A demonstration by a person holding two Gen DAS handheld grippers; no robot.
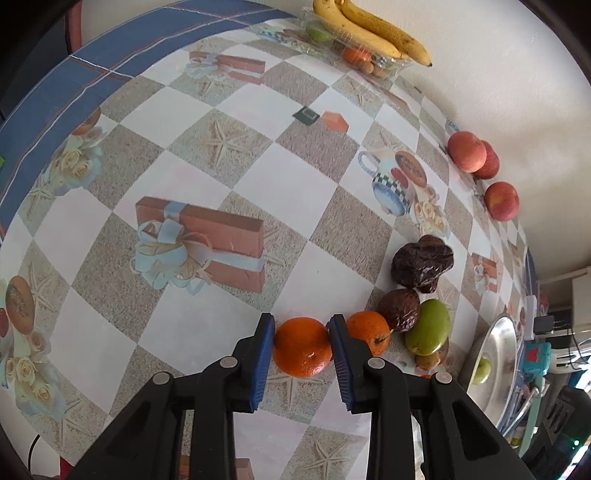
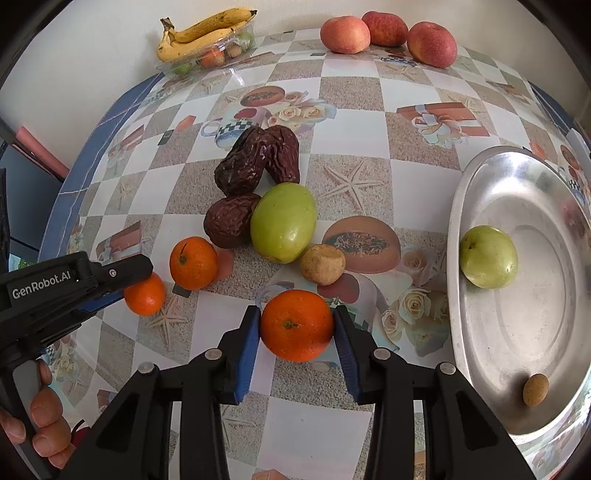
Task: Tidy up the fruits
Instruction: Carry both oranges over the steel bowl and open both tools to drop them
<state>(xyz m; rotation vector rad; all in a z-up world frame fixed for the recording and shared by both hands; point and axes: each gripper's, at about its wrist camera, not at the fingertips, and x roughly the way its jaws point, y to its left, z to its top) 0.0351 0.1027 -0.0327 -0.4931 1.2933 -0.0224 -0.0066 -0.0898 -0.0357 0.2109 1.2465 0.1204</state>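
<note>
fruits lie scattered over a table (image 2: pixel 354 92) with a checked, printed cloth. from the right wrist view, going left to right: at the far left edge a hand (image 2: pixel 44 417) holds the left gripper (image 1: pixel 301 341), whose blue pads are pressed on both sides of a small orange (image 1: pixel 302 346) resting on the cloth. just beside it lies a second orange (image 2: pixel 192 263), touching nothing in that view. far behind, against the wall, bananas (image 2: pixel 201 31) rest on a clear plastic tray (image 2: pixel 207 55) holding smaller fruit. in the middle sit three wrinkled dark fruits (image 2: pixel 255 162), the nearest one touching a large green fruit (image 2: pixel 283 222); a small round tan fruit (image 2: pixel 322 264) lies just beside the green one. below these, the right gripper (image 2: pixel 297 328) is clamped on a third orange (image 2: pixel 297 325), pads touching both its sides, the fruit resting on the cloth. three red apples (image 2: pixel 388 35) stand at the far edge, near the wall. at the right is a metal plate (image 2: pixel 517 332) holding a green fruit (image 2: pixel 488 262) near its left rim and a small tan fruit (image 2: pixel 535 389) lower down, well apart.
</note>
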